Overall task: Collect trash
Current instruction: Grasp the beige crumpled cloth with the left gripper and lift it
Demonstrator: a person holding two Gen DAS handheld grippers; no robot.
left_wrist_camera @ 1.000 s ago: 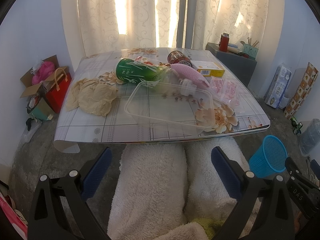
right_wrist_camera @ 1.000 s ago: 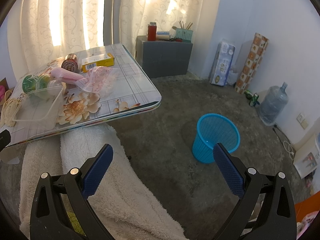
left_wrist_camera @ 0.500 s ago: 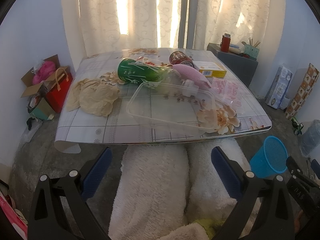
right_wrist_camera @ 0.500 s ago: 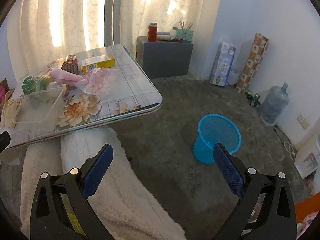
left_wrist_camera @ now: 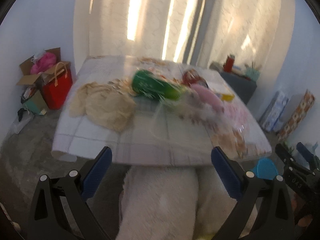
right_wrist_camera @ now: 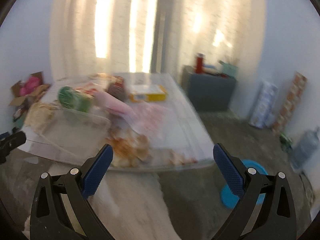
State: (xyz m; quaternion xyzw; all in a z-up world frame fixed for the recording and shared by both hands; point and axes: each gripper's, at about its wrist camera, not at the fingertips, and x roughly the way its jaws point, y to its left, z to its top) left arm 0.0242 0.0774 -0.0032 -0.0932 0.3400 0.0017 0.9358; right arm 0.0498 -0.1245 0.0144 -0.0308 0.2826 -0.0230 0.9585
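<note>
Fingers of the left gripper (left_wrist_camera: 161,169): spread wide, nothing between them. Fingers of the right gripper (right_wrist_camera: 163,167): likewise spread, empty.

Change since half a second ago: both views now smeared with motion blur and tipped upward. The right view, then aimed at floor and bin, has swung leftward onto the tabletop (right_wrist_camera: 180,116). Judgement: reach toward the trash beginning; nothing collected yet.

Trash, all ahead of and above the fingers on the floral-patterned tabletop (left_wrist_camera: 96,136):
- clear plastic tray (right_wrist_camera: 76,128), nearest the right gripper's left finger
- green cylindrical can lying on its side (left_wrist_camera: 154,88), well ahead, centre
- crumpled beige paper wad (left_wrist_camera: 108,108), ahead-left of the left gripper
- pink wrapped packet (right_wrist_camera: 118,105)
- yellow flat box (right_wrist_camera: 148,95), far side

Blue mesh waste bin (right_wrist_camera: 232,196) on the floor, behind the right gripper's right finger.

Writing: a marking on the right gripper's body in the left view, too blurred to read. Labels on can and box illegible.
</note>
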